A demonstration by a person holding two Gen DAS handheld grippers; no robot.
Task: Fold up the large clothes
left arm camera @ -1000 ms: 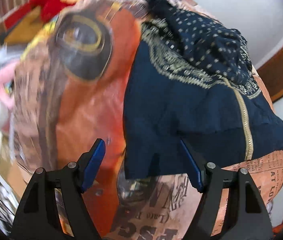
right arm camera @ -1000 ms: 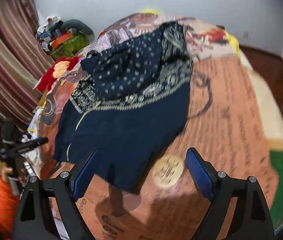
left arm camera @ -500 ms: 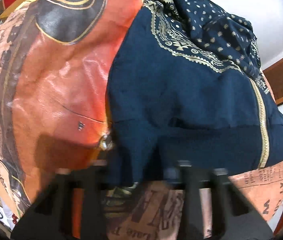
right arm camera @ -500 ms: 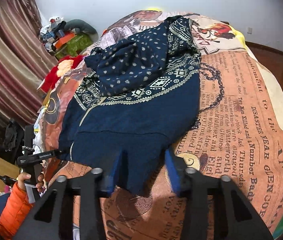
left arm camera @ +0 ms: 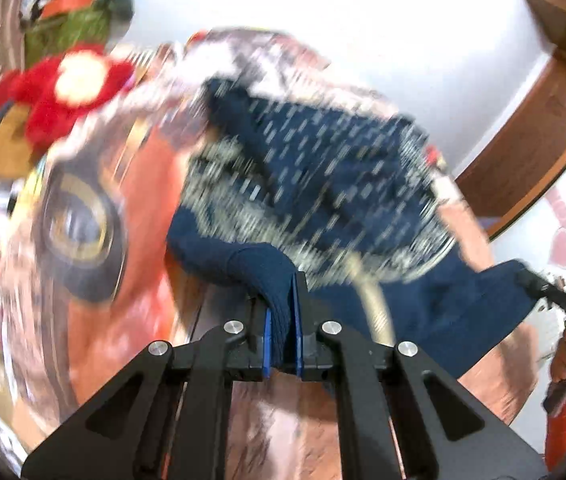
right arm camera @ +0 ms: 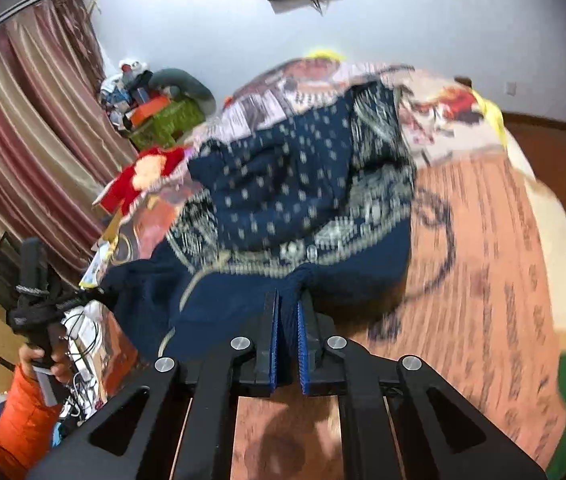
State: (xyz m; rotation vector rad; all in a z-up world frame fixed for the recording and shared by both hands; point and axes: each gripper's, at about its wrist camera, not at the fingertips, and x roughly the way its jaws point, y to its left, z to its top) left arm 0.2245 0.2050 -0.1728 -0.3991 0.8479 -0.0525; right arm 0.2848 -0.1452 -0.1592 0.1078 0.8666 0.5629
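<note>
While both of your tongs, the left gripper (left arm camera: 283,312) and right gripper (right arm camera: 287,316), are pinched tight on the near hem of the navy garment (right arm camera: 283,200), it lies rumpled ahead on the bedspread (right arm camera: 483,260); no fold looks finished.

The navy garment (right arm camera: 307,208), gold-dotted with a patterned band, lies bunched on the bed (right arm camera: 491,264), its near hem lifted off the bed's near edge.

Both grippers — left gripper (left arm camera: 283,312), right gripper (right arm camera: 287,320) — closed from wide open, navy garment (left arm camera: 323,168) hem pinched, lifted
</note>
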